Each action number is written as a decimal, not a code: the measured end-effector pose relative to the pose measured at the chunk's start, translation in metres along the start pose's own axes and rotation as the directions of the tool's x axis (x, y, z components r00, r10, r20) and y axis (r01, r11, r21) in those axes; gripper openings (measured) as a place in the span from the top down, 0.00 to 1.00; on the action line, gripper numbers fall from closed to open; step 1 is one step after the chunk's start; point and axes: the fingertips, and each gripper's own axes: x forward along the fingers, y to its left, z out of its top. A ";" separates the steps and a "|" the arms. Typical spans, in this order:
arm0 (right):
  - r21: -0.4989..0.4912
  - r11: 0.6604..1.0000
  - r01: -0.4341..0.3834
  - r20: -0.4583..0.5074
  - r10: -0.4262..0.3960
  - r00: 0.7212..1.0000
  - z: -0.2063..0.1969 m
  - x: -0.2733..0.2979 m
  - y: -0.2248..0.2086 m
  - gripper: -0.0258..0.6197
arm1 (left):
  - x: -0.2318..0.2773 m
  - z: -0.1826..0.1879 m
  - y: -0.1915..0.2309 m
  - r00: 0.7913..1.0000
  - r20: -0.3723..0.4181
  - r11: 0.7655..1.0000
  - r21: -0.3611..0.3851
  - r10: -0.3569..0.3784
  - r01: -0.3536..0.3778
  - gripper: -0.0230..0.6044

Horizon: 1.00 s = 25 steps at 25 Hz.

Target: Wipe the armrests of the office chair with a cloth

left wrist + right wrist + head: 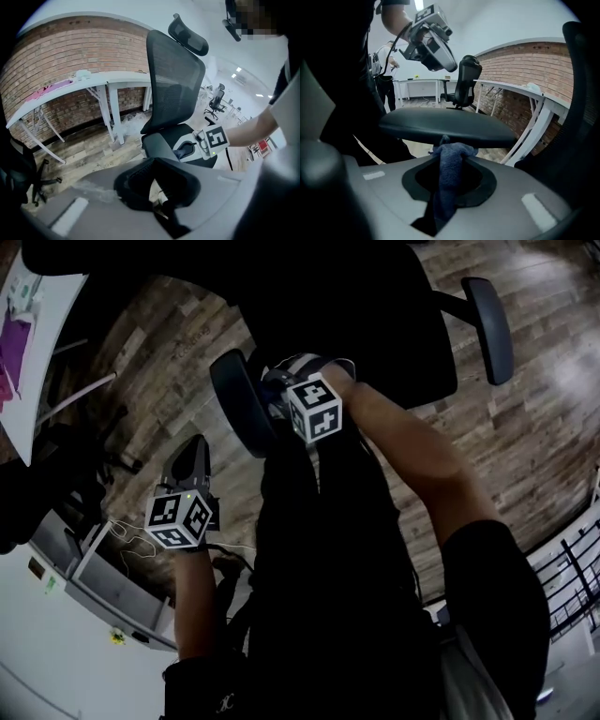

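The head view looked steeply down on the office chair (394,343) from above. The left gripper view faced the chair's backrest from a little way off, with the right gripper (183,150) in sight. The right gripper view looked past the cloth (450,161) at the very near armrest (445,127), which all three views shared.

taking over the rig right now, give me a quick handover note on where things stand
Right gripper: shut on the blue cloth, which is pressed against the edge of the near armrest.
Left gripper: shut, holding nothing, off to the side and clear of the office chair.
Far armrest: nothing touching it.
Done: cannot tell how much of the near pad is wiped.
Left: finish the near armrest, then probably carry the cloth over to the far armrest.
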 end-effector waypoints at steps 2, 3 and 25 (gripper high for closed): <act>-0.005 1.000 -0.007 0.002 0.007 1.000 0.000 0.008 -0.003 0.86 | -0.004 -0.004 -0.001 1.000 0.001 1.000 -0.011 0.011 -0.011 0.96; -0.005 1.000 -0.011 0.000 0.011 1.000 -0.001 0.011 -0.004 0.86 | -0.005 -0.006 -0.002 1.000 0.002 1.000 -0.016 0.016 -0.015 0.96; 0.249 0.968 -0.036 -0.193 0.086 0.978 -0.084 0.098 -0.045 0.86 | 0.000 -0.053 -0.002 0.998 -0.042 0.991 -0.123 0.044 -0.049 0.96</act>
